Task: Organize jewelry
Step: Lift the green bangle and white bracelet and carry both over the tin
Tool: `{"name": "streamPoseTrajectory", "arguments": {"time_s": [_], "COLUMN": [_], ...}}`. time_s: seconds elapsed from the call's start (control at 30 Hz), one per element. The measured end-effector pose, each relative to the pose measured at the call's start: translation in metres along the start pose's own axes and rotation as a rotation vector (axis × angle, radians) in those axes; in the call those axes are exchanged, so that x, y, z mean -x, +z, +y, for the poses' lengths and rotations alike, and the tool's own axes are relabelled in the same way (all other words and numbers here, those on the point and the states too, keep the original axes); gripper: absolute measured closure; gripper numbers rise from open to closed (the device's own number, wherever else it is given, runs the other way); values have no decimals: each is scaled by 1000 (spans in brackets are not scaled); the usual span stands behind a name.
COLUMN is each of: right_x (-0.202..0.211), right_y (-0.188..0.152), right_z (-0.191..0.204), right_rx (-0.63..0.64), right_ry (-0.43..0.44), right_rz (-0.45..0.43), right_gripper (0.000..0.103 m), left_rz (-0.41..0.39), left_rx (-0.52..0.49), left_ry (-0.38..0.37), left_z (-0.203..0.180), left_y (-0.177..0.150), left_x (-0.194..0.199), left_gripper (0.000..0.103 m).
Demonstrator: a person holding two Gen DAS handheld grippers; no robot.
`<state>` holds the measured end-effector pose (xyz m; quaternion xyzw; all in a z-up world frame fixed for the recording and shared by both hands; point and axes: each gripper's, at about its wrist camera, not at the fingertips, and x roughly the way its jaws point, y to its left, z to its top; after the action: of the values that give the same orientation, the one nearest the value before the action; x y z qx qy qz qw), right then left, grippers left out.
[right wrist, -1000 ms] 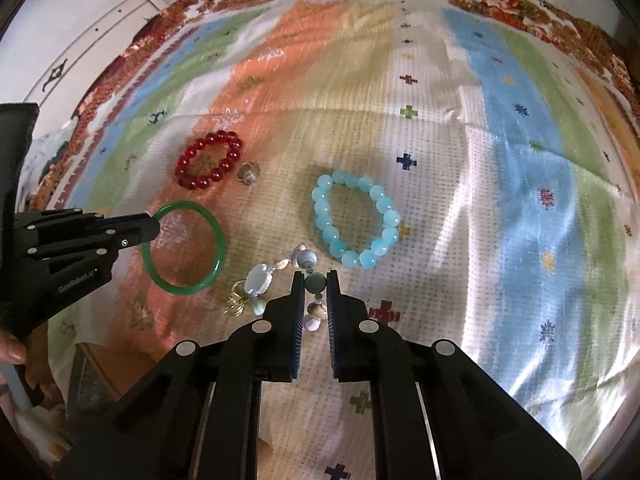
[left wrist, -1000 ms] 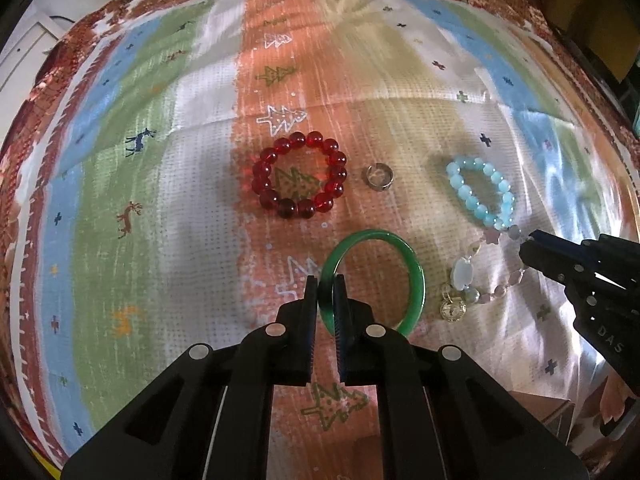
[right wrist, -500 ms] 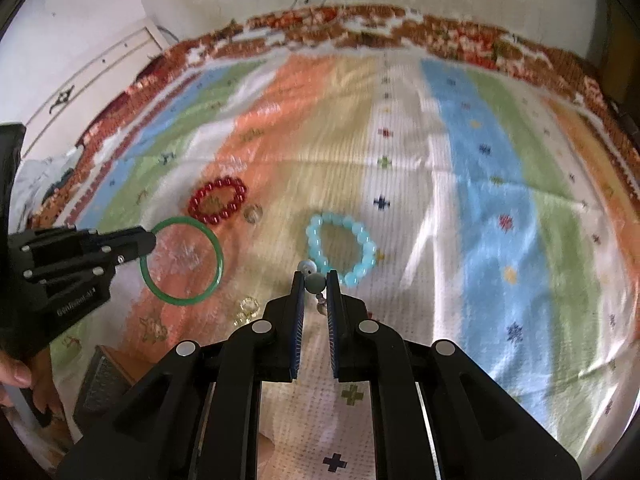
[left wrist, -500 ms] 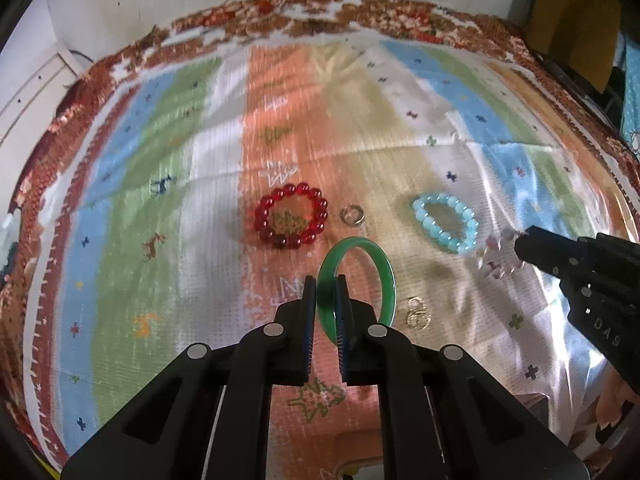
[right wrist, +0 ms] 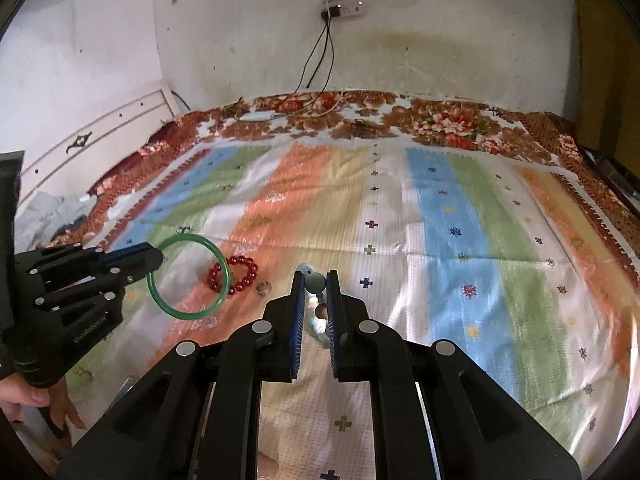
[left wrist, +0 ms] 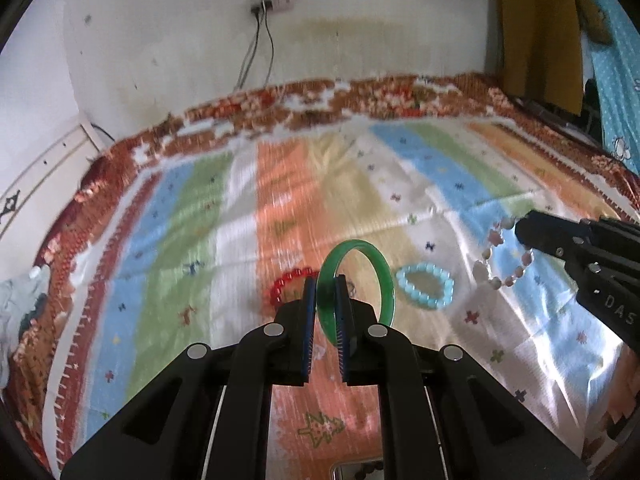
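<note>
Both up off the bedspread (left wrist: 168, 240) now: left gripper (left wrist: 325, 300) clamped on the green bangle (left wrist: 356, 276), right gripper (right wrist: 316, 292) pinching what looks like the mixed-bead bracelet (left wrist: 502, 256), ready for sorting.

Green bangle (left wrist: 386, 276) upright in left gripper (left wrist: 325, 312), pastel bead bracelet (left wrist: 505, 254) dangling from right gripper (right wrist: 313, 304)

Open striped cloth (right wrist: 440, 220) beyond red beads (right wrist: 240, 274)

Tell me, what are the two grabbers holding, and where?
Left gripper pinches the green bangle by its rim. Right gripper holds the pale beaded bracelet by one bead.
</note>
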<state>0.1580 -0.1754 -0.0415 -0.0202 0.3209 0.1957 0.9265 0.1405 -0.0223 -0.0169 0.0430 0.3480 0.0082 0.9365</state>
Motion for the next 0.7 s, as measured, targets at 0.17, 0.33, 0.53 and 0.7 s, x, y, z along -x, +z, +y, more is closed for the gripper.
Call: {"name": "streamPoseTrajectory", "arguments": {"time_s": [0.17,0.33,0.53,0.7], "right_x": [8,15,30,42], "right_y": [-3,-8,-13,-18], "right_z": [2,7,14,16], "right_rx": [0,4,21,21], "right_ry": [-1,14,33,47], "right_rz": [-19,-16,-43,-56], "right_gripper": [92,92,92,92], "left_rz": [-77,-104,-133,-156], "left_rx": [5,24,37,48], "left_ry": [21,26,31,32], "left_z": [-1,0,1,1], "left_y": [0,-4,-11,-19], "left_x": [19,34,50,65], "left_gripper": [94,94,94,94]}}
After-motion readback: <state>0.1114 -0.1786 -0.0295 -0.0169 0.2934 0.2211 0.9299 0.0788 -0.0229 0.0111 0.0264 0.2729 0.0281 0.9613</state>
